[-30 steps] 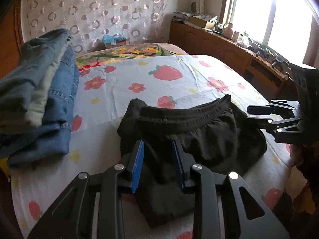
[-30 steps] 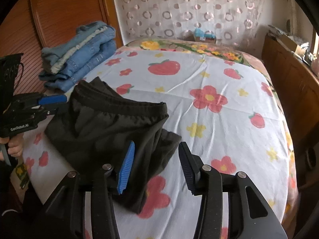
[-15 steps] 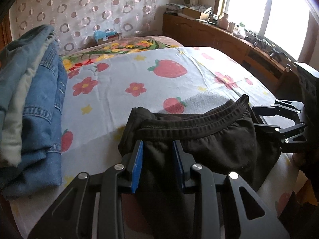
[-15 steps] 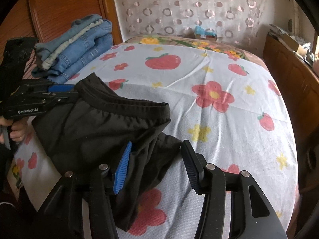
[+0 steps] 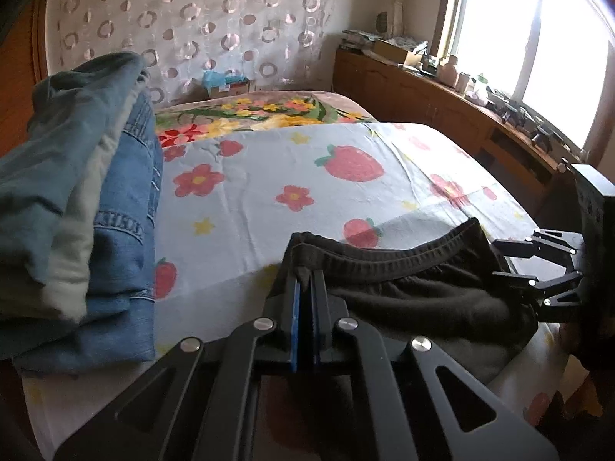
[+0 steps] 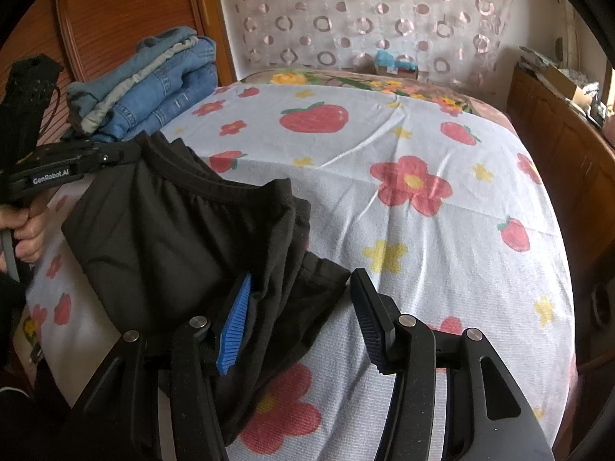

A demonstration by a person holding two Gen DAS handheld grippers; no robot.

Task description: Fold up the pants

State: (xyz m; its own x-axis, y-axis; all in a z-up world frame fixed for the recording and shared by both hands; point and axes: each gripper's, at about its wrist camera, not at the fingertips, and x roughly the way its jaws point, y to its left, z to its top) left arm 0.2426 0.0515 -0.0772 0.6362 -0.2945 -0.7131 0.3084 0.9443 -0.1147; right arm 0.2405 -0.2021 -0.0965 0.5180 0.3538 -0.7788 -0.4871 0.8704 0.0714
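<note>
Black pants point(image 5: 415, 288) lie bunched near the front edge of the bed, waistband towards the far side. My left gripper point(image 5: 305, 280) is shut on the left corner of the waistband. In the right wrist view the pants point(image 6: 173, 226) spread from the left gripper point(image 6: 115, 157) down to my right gripper point(image 6: 300, 299), which is open with black fabric lying between its fingers. The right gripper also shows in the left wrist view point(image 5: 538, 265) at the right end of the pants, open.
A stack of folded jeans point(image 5: 77, 207) sits on the bed's left side, also in the right wrist view point(image 6: 150, 84). The bed sheet point(image 6: 423, 176) has strawberries and flowers. A wooden cabinet point(image 5: 442, 107) with clutter runs under the window.
My left gripper has closed on the waistband corner; it was open a second ago. The right gripper has moved forward over the pants' right side and stays open.
</note>
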